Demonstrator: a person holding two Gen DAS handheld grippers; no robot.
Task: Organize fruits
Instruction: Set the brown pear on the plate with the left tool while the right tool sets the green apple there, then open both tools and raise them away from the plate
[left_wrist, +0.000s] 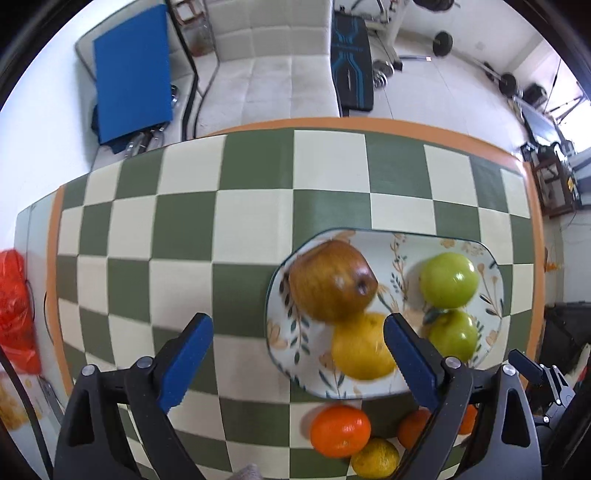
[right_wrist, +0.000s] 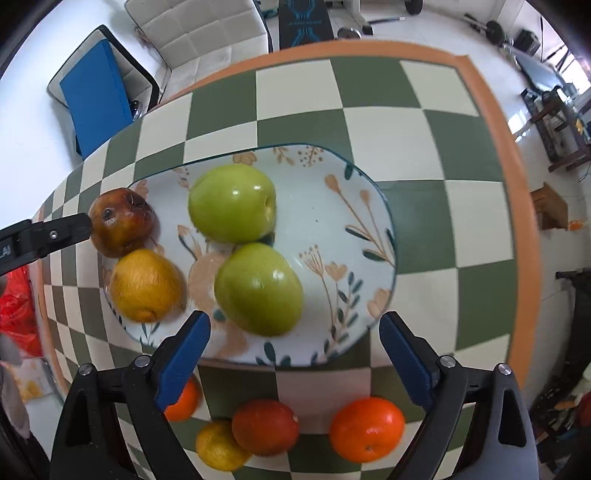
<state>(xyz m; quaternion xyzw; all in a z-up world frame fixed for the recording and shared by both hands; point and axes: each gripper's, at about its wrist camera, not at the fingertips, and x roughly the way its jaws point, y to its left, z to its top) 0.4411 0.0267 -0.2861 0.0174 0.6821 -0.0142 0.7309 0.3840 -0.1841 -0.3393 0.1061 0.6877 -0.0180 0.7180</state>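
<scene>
A floral plate (left_wrist: 369, 243) (right_wrist: 332, 206) sits on the checkered table. It holds a brown-red apple (left_wrist: 332, 280) (right_wrist: 120, 227), a yellow fruit (left_wrist: 360, 347) (right_wrist: 146, 284) and two green apples (left_wrist: 448, 275) (left_wrist: 454, 334) (right_wrist: 232, 203) (right_wrist: 258, 290). Several oranges and a small yellow citrus lie on the table in front of the plate (left_wrist: 340, 430) (right_wrist: 365, 428). My left gripper (left_wrist: 297, 358) is open and empty, above the plate's left edge. My right gripper (right_wrist: 295, 347) is open and empty, above the plate's near edge. The left gripper's finger also shows in the right wrist view (right_wrist: 55, 232), beside the brown-red apple.
The green-and-cream checkered tablecloth (left_wrist: 184, 229) has an orange border. A red bag (left_wrist: 16, 306) lies off the left edge. A white sofa (left_wrist: 273, 66), a blue board (left_wrist: 133, 70) and gym weights (left_wrist: 443, 42) are beyond the far edge.
</scene>
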